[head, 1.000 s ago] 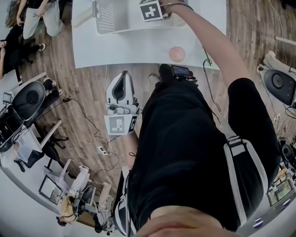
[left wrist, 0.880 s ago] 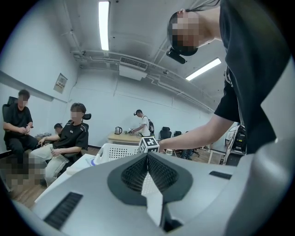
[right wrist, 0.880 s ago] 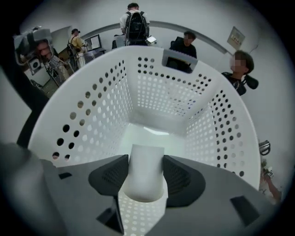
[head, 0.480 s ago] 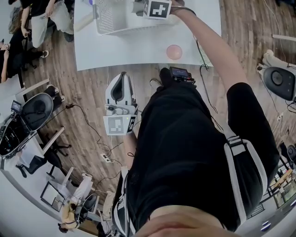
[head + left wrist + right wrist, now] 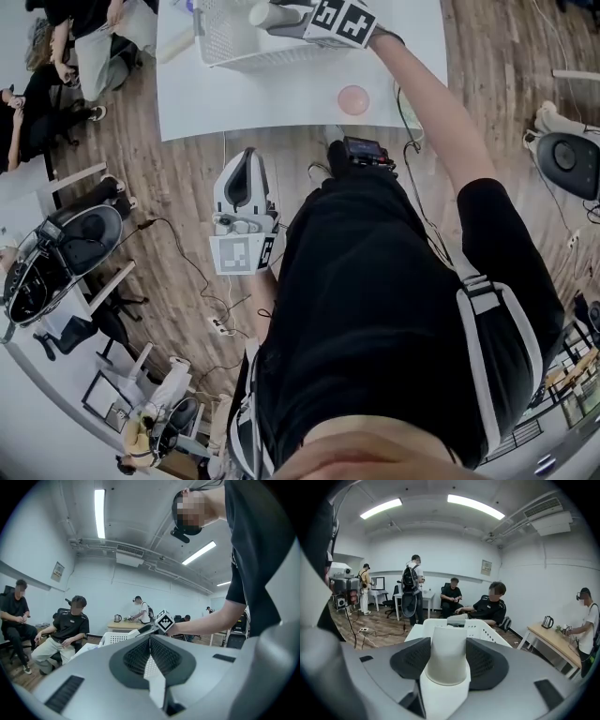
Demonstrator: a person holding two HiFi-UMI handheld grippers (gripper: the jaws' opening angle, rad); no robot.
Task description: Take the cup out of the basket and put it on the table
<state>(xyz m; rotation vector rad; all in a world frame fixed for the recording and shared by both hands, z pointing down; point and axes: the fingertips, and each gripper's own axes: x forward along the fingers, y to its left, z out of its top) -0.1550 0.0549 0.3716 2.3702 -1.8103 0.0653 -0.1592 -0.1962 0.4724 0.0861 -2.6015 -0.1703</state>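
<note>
White tabletop (image 5: 281, 94) fills the far edge of the head view, with wood flooring and office chairs around it. A white basket (image 5: 225, 37) stands at its left end and a pink disc (image 5: 353, 98) lies on bare surface nearer us.

Our right tongs (image 5: 448, 656) are clamped on the white cup (image 5: 265, 14), one pad on each side of its wall. The cup hangs over the basket, whose perforated walls show just behind it. Our left tongs (image 5: 151, 653) hang low by our side, closed on nothing.

We judge the lift-out to be in hand, and we cannot tell whether the cup is clear of the rim. Next, we'd raise it over the rim, carry it to bare tabletop, set it down upright and only then release it.
</note>
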